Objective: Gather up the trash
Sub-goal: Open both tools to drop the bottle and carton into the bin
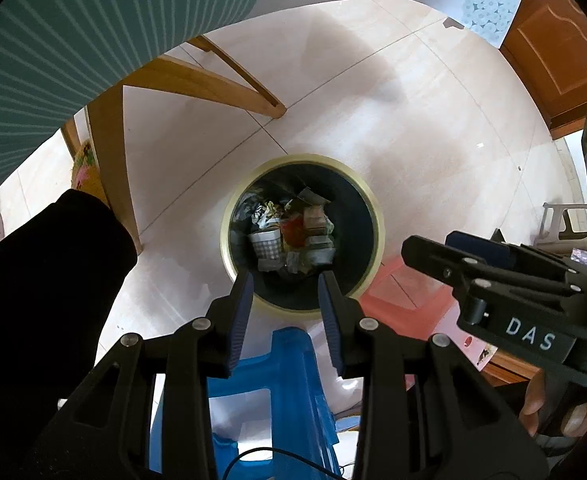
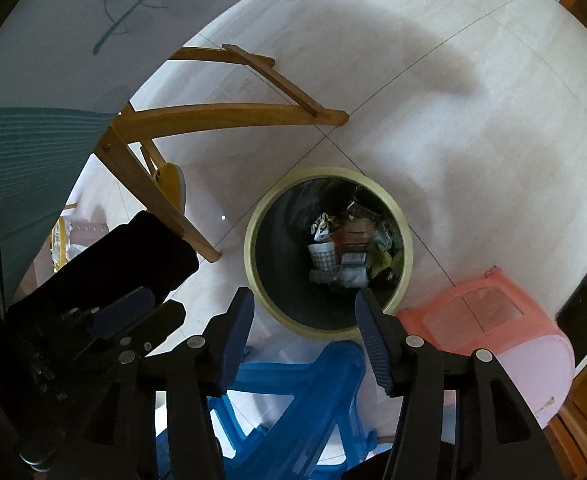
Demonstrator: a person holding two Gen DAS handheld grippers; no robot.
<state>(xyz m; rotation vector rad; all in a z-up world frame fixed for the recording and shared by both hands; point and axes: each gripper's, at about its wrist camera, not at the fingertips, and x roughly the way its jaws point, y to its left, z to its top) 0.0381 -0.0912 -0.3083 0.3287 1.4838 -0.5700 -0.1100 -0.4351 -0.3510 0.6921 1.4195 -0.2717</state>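
L hand-held gripper [image 1: 285, 280] part-open, empty | R [image 2: 303, 300] wider, empty | over bin [image 1: 229, 216]

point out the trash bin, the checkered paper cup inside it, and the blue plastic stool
trash bin [image 1: 378, 216], left wrist view, on its pale rim at the right.
checkered paper cup [image 1: 268, 245], left wrist view, on its checked side wall.
blue plastic stool [image 2: 305, 384], right wrist view, on a blue strut between the fingers.

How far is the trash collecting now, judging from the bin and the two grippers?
Done: the bin already holds wrappers and a checked paper cup. In hand: nothing; the left gripper and right gripper stand open and empty above it. Left: no loose trash shows on the floor here.
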